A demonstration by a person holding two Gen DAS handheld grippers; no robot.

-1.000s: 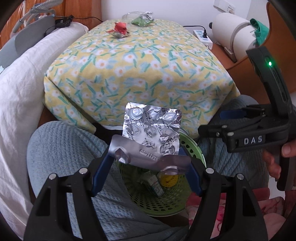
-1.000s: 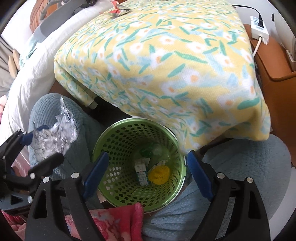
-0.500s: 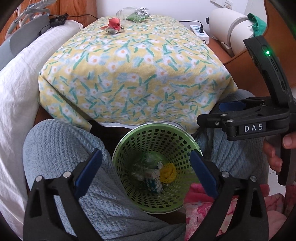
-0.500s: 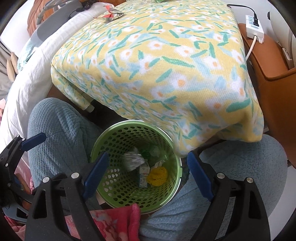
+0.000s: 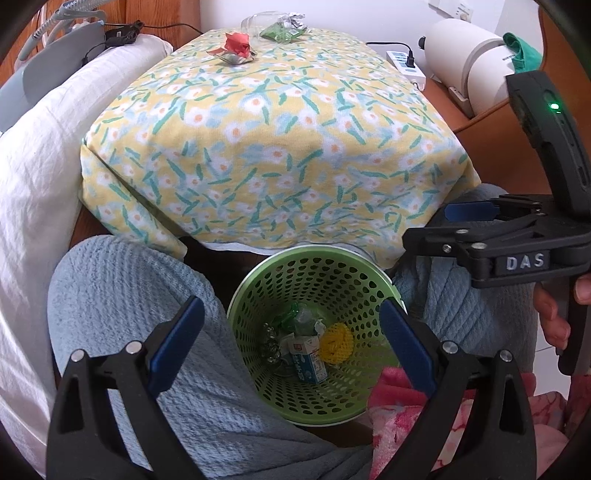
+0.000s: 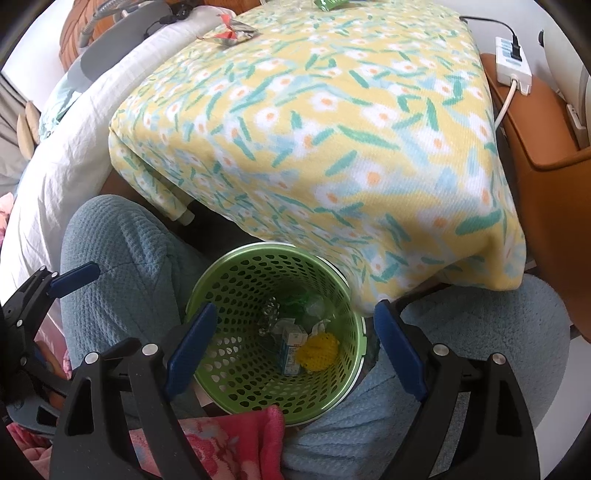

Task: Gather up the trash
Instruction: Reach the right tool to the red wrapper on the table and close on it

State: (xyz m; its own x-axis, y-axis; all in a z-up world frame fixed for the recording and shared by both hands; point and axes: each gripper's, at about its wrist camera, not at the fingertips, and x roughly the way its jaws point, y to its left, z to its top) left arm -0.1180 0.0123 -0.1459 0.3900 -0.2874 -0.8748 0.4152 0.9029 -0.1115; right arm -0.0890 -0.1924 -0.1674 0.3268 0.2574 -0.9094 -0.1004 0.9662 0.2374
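Two wide-open claws, one basket

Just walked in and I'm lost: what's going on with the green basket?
A seated person holds the left gripper and right gripper, both open and empty, over the green basket between their knees. It holds trash, including a small carton. A red wrapper and green packet lie on the flowered cloth.

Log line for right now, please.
left hand-held gripper: open, empty | right hand-held gripper: open, empty | green basket: holds trash | table: red wrapper left
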